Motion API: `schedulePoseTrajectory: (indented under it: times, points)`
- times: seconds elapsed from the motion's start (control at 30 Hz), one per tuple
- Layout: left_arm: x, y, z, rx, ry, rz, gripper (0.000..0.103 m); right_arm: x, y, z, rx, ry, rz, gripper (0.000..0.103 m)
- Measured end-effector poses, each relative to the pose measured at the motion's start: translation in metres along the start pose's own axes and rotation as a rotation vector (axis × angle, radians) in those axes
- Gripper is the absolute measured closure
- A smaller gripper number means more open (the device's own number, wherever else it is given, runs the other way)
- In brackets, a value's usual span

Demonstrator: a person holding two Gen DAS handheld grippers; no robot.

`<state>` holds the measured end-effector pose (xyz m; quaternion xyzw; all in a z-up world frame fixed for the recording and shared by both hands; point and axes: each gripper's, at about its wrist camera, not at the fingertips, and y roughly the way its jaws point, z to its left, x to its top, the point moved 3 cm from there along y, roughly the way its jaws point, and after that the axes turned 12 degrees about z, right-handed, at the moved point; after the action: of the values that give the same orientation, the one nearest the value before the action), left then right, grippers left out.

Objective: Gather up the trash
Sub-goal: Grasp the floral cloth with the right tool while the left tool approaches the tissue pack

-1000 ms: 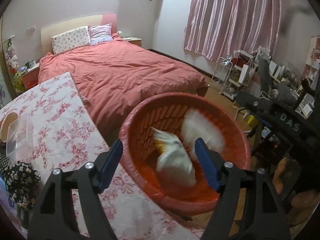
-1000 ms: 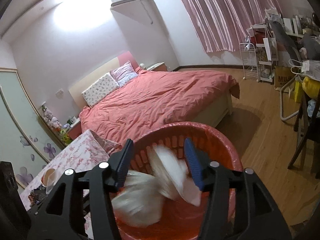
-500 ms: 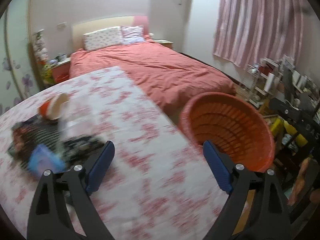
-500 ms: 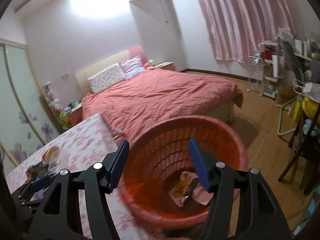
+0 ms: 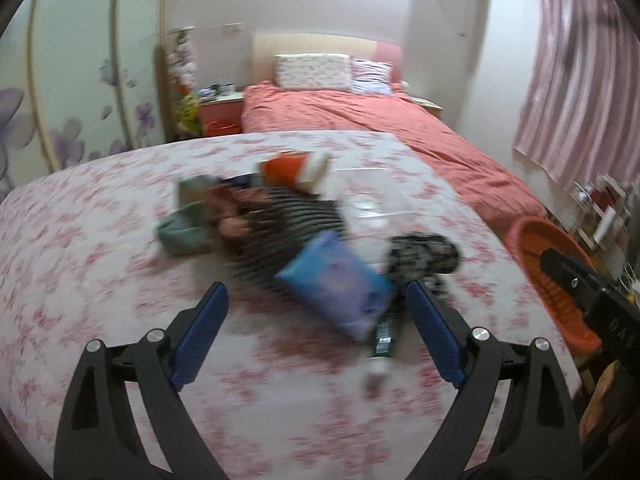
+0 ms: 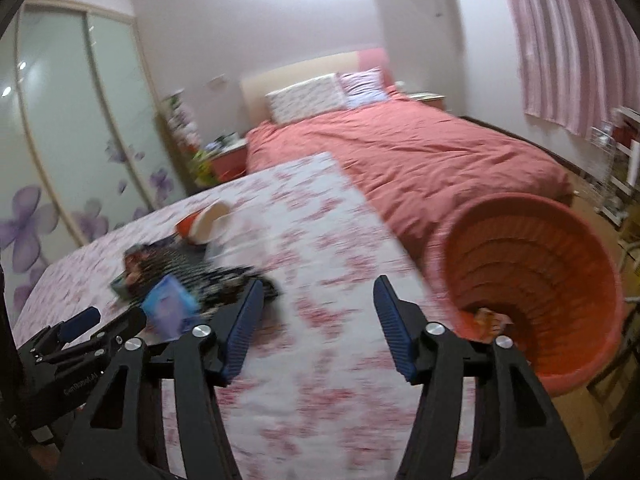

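My left gripper (image 5: pixel 316 312) is open and empty, low over the floral table (image 5: pixel 100 272). Just ahead of it lies a blue plastic pack (image 5: pixel 340 280) amid a blurred pile: a striped cloth (image 5: pixel 280 224), a green item (image 5: pixel 184 232), a red-and-white cup (image 5: pixel 296 168) on its side, a dark floral cloth (image 5: pixel 424 252). My right gripper (image 6: pixel 318 312) is open and empty over the table, between the pile (image 6: pixel 176 272) and the red basket (image 6: pixel 532 276). The basket stands beside the table's right edge with wrappers (image 6: pixel 490 318) at its bottom.
A bed with a salmon cover (image 6: pixel 420 152) lies beyond the table. A wardrobe with flower-printed doors (image 6: pixel 80 132) stands at the left. Pink curtains (image 5: pixel 580 92) and a shelf rack (image 6: pixel 616 148) are at the right. The left gripper shows in the right wrist view (image 6: pixel 80 336).
Both grippers swung left, away from the basket and toward the pile on the table. The white bags dropped into the basket. Both views are motion-blurred.
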<state>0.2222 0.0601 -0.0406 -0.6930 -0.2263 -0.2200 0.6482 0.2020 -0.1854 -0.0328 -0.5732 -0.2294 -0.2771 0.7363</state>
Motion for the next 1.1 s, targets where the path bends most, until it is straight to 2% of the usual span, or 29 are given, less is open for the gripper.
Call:
schedulePoseTrajectory:
  times: [0.1,0.27,0.4,0.5,0.53,0.63,0.67,0.9,1.1]
  points:
    - [-0.003,-0.002,0.025,0.017,-0.036,0.002,0.015,0.000,0.011,0.023,0.024,-0.030,0.025,0.053]
    - [-0.005,-0.002,0.046,0.021,-0.060,0.000,0.015,0.003,0.032,0.056,0.057,-0.058,0.073,0.061]
    - [-0.006,-0.001,0.052,0.005,-0.068,0.003,0.015,0.003,0.050,0.074,0.049,-0.071,0.104,0.061]
    - [-0.008,0.003,0.053,-0.012,-0.066,0.013,0.015,0.002,0.065,0.077,0.023,-0.073,0.148,0.067]
    - [-0.008,0.005,0.053,-0.019,-0.066,0.019,0.015,0.001,0.071,0.077,0.009,-0.072,0.162,0.071]
    - [-0.010,0.012,0.051,-0.037,-0.065,0.038,0.015,-0.002,0.077,0.073,-0.015,-0.074,0.186,0.092]
    - [-0.010,0.014,0.050,-0.041,-0.064,0.044,0.015,-0.003,0.076,0.072,-0.016,-0.074,0.182,0.096]
    - [-0.010,0.024,0.031,-0.072,-0.053,0.070,0.017,-0.002,0.051,0.055,-0.028,-0.069,0.107,0.099]
    - [0.005,0.035,0.000,-0.083,-0.056,0.083,0.016,-0.001,0.038,0.030,-0.028,-0.019,0.089,0.099]
